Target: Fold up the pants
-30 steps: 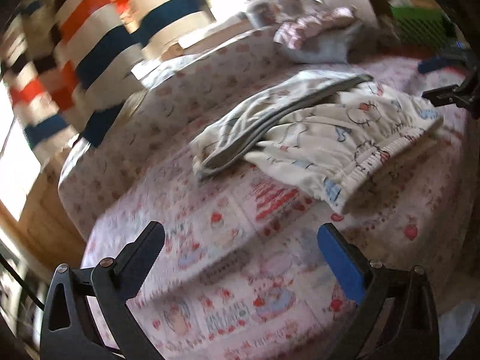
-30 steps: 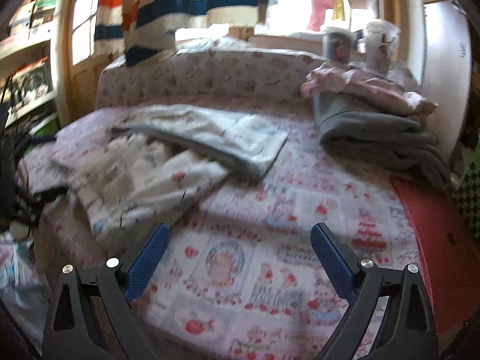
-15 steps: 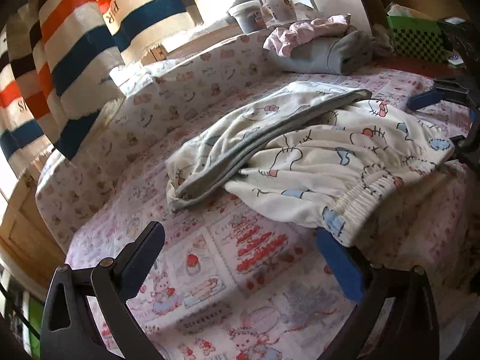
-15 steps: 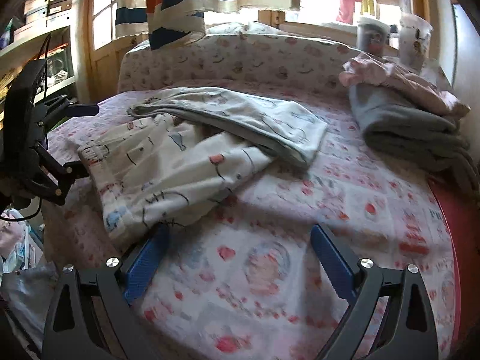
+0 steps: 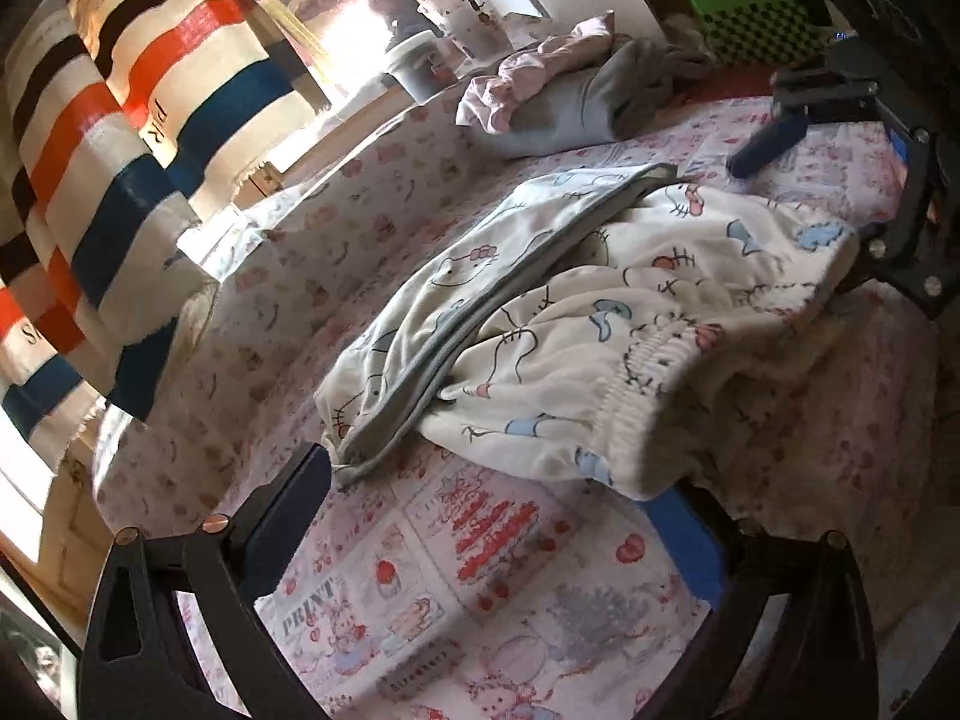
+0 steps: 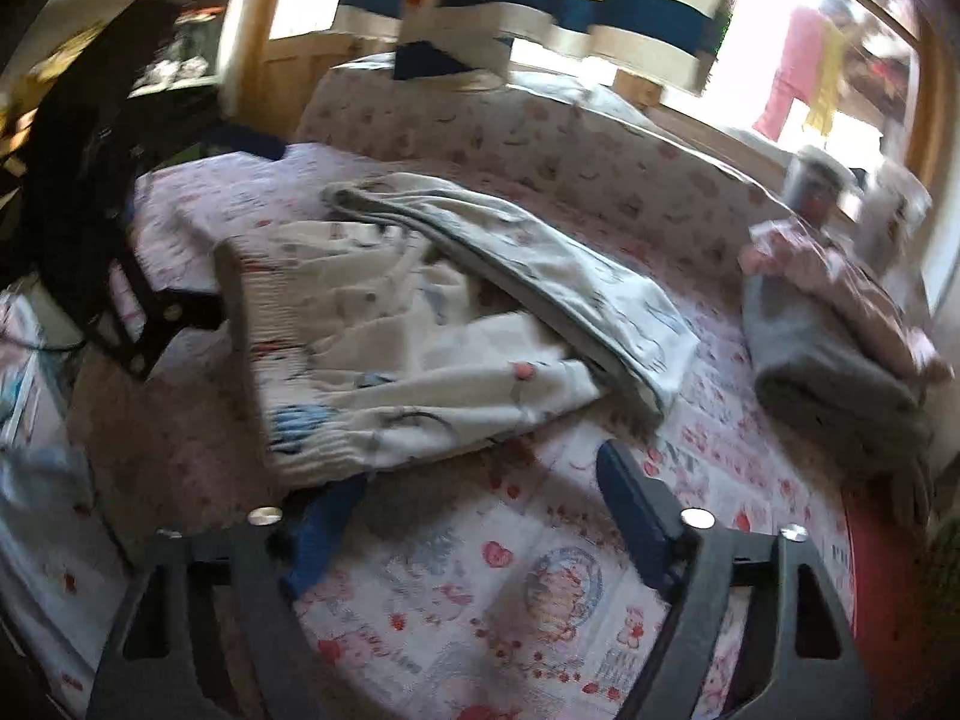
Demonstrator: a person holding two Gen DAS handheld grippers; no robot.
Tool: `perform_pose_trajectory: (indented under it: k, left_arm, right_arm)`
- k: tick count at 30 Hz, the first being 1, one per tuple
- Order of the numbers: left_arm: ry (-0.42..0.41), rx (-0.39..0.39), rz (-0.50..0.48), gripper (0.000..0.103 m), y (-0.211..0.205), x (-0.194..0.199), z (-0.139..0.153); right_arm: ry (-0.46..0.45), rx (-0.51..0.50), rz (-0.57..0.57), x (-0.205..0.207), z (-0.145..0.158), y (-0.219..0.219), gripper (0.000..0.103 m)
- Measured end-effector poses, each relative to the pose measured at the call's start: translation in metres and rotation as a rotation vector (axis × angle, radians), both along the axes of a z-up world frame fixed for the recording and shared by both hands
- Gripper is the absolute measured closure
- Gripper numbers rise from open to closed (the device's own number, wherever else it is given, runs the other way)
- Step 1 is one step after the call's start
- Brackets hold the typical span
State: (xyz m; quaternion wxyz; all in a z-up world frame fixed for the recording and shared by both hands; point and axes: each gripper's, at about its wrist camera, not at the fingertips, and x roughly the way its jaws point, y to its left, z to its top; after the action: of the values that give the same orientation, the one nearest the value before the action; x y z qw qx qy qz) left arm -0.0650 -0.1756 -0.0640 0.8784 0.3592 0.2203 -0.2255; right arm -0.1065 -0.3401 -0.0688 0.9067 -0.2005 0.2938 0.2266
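White cartoon-print pants [image 5: 612, 324] lie crumpled on the patterned bed cover [image 5: 480, 552], elastic waistband toward me, one leg folded over with its grey lining showing. My left gripper [image 5: 498, 510] is open at the waistband's near corner, its right finger under the cloth edge. My right gripper [image 6: 480, 498] is open at the waistband's other corner, its left finger under the cloth; the pants show there too [image 6: 420, 324]. Each gripper shows in the other's view: the right one [image 5: 840, 138] and the left one [image 6: 144, 222].
A pile of folded grey and pink clothes [image 5: 576, 96] lies at the far end of the bed, also in the right wrist view [image 6: 840, 348]. A striped towel [image 5: 120, 150] hangs at the window. Two cups [image 6: 852, 192] stand on the sill. A green box [image 5: 756, 18] sits beyond the bed.
Both grippers have moved in toward the pants' waistband, one at each corner. The pants look much nearer in both views. Both stay open.
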Motion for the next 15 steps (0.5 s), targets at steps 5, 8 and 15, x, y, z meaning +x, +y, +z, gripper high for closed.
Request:
perform_pose_trajectory:
  k: [5, 8, 15]
  left_arm:
    - [0.054, -0.093, -0.075, 0.022, 0.005, 0.002, 0.012]
    - [0.051, -0.126, -0.111, 0.022, 0.005, 0.003, 0.015]
    - [0.006, -0.033, -0.266, 0.022, -0.010, -0.015, 0.006]
  right_arm:
    - [-0.024, -0.062, 0.048, -0.003, 0.000, 0.008, 0.035]
    - [-0.039, -0.081, 0.068, -0.007, 0.000, 0.012, 0.041]
    - [-0.023, -0.052, 0.119, -0.011, -0.001, 0.011, 0.054]
